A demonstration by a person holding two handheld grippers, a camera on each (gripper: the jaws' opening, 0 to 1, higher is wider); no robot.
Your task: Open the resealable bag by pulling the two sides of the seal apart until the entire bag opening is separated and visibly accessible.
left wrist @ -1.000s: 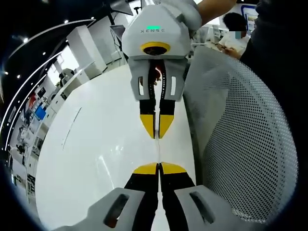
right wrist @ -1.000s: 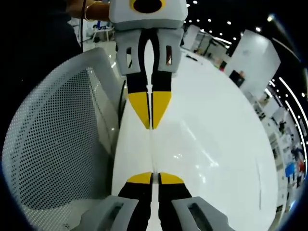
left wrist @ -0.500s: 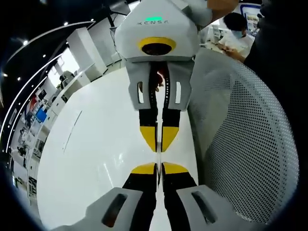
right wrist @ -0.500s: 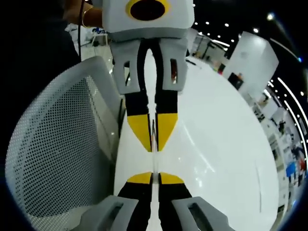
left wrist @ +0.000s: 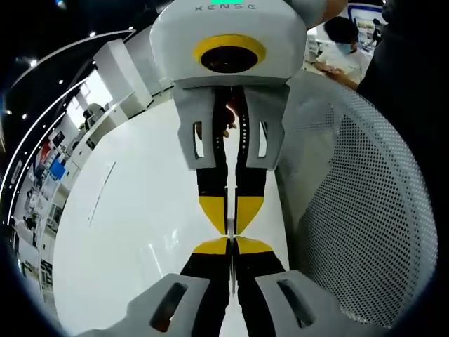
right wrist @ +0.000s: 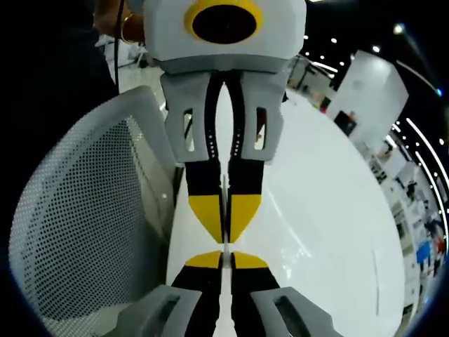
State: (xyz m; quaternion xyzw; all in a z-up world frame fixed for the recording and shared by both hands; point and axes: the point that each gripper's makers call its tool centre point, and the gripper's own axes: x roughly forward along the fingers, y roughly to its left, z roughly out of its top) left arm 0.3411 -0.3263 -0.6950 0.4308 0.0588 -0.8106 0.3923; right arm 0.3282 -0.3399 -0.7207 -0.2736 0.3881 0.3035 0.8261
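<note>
both grippers face each other tip to tip over the white table [left wrist: 140,232], the left gripper [left wrist: 231,245] and right gripper [right wrist: 221,260] each with jaws pinched nearly together on a thin clear edge that looks like the bag [left wrist: 230,210], stretched between them and barely visible. the step in hand seems to be the grip on the seal's two sides. next, i'd judge, the grippers must draw apart evenly until the seal parts along its length.
</note>
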